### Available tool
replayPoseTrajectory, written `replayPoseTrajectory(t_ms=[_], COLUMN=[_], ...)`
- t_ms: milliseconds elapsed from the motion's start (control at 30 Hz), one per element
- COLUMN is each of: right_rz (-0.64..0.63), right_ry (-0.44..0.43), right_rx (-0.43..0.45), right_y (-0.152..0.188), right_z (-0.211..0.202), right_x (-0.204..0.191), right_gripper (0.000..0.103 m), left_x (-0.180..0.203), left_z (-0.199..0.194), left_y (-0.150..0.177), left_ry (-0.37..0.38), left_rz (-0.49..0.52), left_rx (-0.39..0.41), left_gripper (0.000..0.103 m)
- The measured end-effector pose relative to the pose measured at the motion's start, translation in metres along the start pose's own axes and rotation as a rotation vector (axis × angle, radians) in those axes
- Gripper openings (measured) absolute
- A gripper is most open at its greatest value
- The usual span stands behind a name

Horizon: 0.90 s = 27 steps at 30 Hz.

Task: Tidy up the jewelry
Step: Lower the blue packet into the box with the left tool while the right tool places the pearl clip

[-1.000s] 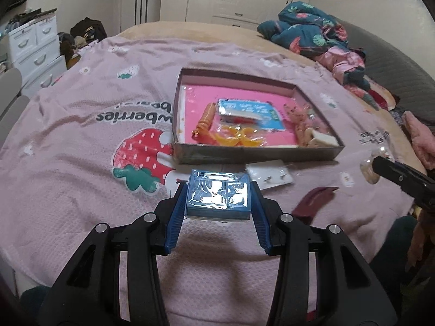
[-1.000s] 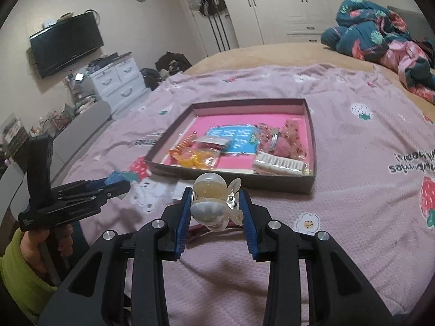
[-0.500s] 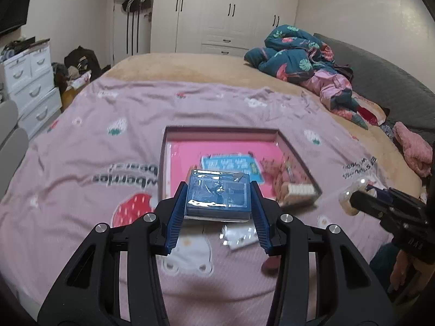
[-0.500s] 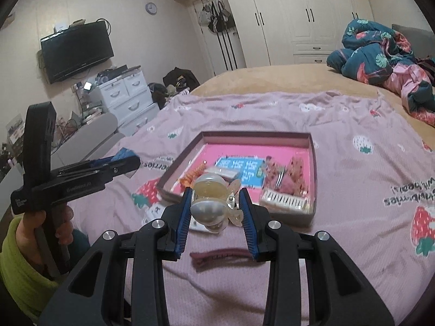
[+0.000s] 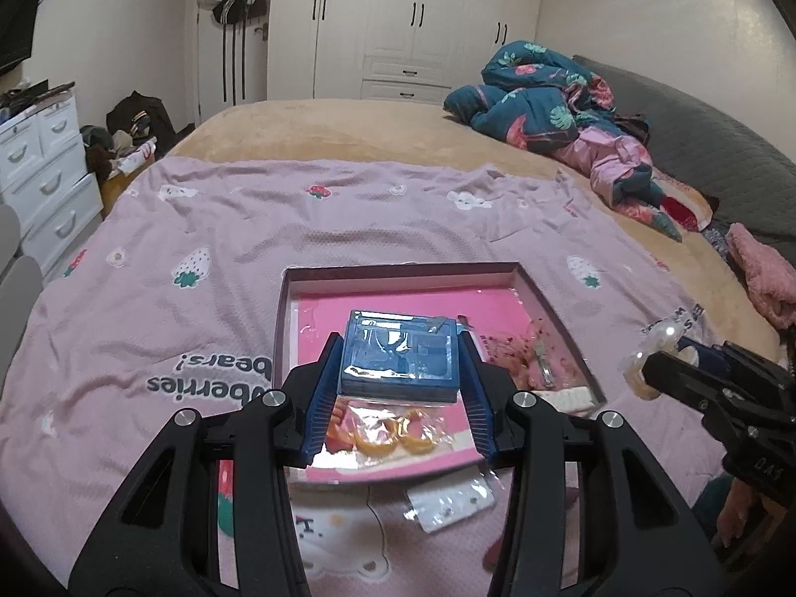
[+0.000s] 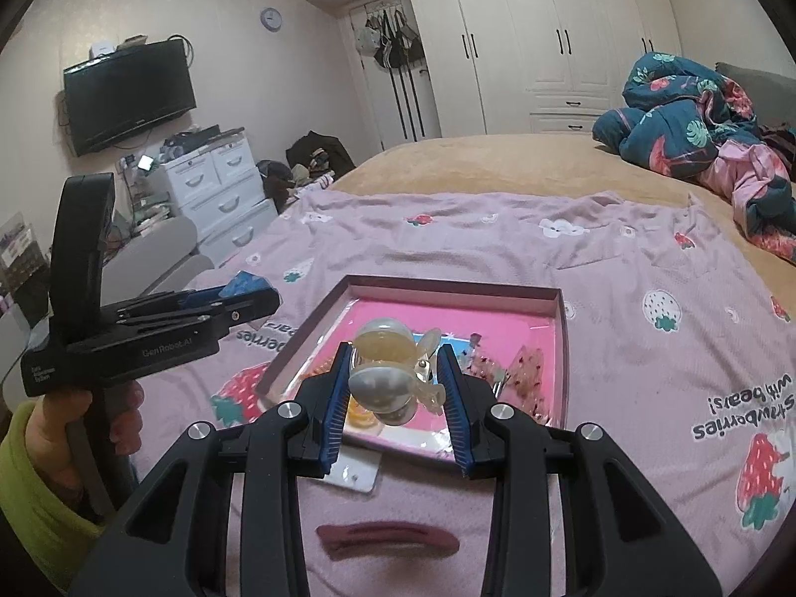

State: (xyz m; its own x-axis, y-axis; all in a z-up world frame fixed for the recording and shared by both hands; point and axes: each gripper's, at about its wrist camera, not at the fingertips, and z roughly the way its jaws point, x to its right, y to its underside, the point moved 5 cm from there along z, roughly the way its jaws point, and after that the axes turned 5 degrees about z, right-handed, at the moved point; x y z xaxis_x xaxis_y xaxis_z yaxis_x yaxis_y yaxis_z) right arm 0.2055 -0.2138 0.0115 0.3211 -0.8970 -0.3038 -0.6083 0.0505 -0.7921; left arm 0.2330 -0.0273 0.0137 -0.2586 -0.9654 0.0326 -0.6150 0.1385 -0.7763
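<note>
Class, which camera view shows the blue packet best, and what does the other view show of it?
The left wrist view: the blue packet sits face-on between the left gripper fingers, over the box. The right wrist view shows only a blue corner sticking out of that gripper, seen side-on.

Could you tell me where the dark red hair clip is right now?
In the right wrist view, the dark red hair clip lies on the blanket, below the right tongs.

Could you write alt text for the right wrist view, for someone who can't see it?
The right gripper holds a pale hair claw in its jaws, above a pink-lined tray on a bed covered by a strawberry-print blanket. At left, a hand holds the left gripper; a dark red hair clip lies on the blanket below.
</note>
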Motion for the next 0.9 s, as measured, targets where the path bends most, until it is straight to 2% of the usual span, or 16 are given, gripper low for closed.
replayPoseTrajectory(t_ms=[500,900], right_rz=[-0.018,-0.056], right_ry=[0.031,0.015], right_rx=[-0.095,-0.219], right_y=[0.006,0.037], right_z=[0.069,0.118], right_x=[0.006,-0.009], right_gripper=[0.033,0.033], left_x=[-0.042,-0.048], left_z=[0.070,0.096], left_y=[0.017,0.029], left_ry=[-0.047,-0.062], left_rz=[-0.068,-0.051], left_rx=[-0.116,-0.180], left_gripper=[0.037,0.037])
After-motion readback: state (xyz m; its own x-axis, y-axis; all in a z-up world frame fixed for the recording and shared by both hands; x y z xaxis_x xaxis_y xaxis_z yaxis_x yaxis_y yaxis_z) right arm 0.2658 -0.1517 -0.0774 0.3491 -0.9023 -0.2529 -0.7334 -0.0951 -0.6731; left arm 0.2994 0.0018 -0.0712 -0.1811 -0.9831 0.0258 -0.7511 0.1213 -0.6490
